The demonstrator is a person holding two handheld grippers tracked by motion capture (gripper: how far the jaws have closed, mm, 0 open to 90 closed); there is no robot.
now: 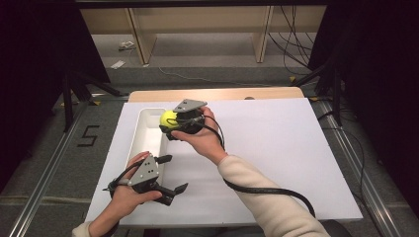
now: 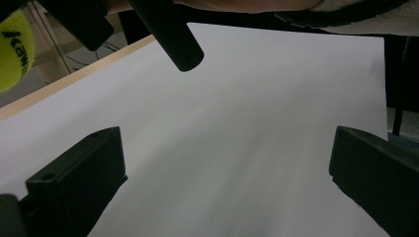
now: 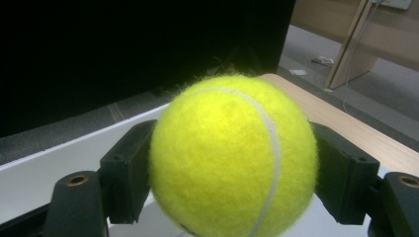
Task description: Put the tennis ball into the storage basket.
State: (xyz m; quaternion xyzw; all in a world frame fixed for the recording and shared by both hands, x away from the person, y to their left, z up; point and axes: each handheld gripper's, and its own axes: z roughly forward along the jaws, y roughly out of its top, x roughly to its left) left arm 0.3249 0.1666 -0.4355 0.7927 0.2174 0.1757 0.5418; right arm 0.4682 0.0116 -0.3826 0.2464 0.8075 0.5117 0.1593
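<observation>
High view first, from the left edge across: the left gripper (image 1: 170,177) sits low over the near left part of the white board (image 1: 276,148), held in the person's left hand (image 1: 126,197), its two black jaws spread wide with nothing between them, the grey three-cornered plate on its top facing up. Just ahead of its jaws lies the long white tray (image 1: 143,143), running away from the person along the board's left side. Beyond the far end of that gripper, the right gripper (image 1: 168,124) hangs above the tray's far right rim, held in the right hand (image 1: 202,138), and its jaws pinch the yellow tennis ball (image 1: 168,118), which is off the board and clear of the tray floor. A black cable (image 1: 267,190) trails back from this gripper past the cream sleeve (image 1: 267,197). Left gripper view shows its own jaws far apart over bare white board, with the ball (image 2: 12,49) up at the far left, above and ahead of the left jaw, black lettering on its felt. Right gripper view has the ball (image 3: 232,158) squarely between the two jaws, each pad pressed into the fuzz on one side, a white seam curving down its front, and the wooden table edge (image 3: 356,133) beyond the right jaw
</observation>
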